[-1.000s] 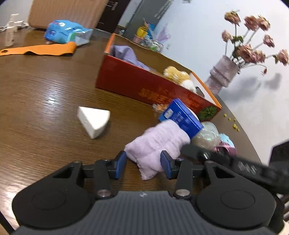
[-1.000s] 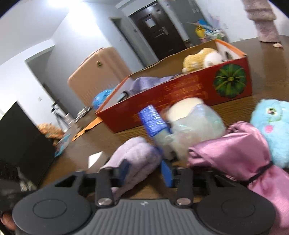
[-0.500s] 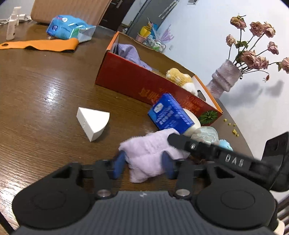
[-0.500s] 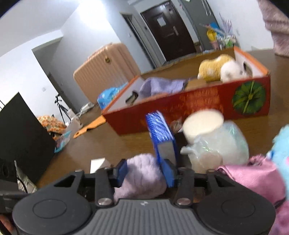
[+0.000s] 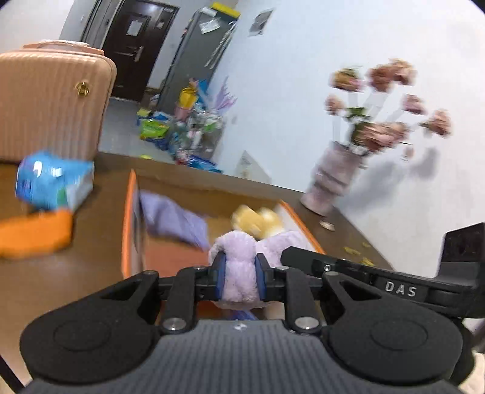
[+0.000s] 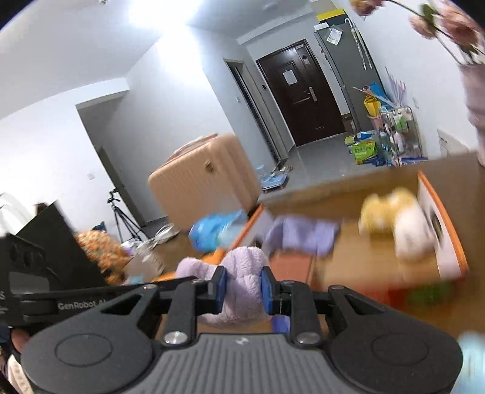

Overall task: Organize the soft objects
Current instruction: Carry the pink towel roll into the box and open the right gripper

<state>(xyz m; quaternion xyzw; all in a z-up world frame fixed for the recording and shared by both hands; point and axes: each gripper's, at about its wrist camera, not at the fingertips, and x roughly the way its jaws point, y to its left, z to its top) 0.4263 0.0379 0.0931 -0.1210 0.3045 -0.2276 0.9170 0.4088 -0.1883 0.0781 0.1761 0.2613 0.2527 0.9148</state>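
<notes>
White walls, grey floor. Dark door closed. Peach suitcase beside brown wooden table. Bright ceiling light.

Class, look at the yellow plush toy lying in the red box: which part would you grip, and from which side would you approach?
Grip the yellow plush toy across its rounded yellow body, coming down from above: the box walls block any sideways approach, its top is open, and the soft body should squash between the pads. Blur hides finer detail.

On my right gripper, the black arm crossing just right of the lilac plush towel, I read "DAS". My left gripper, left of that towel, reads "GenRobot".
</notes>
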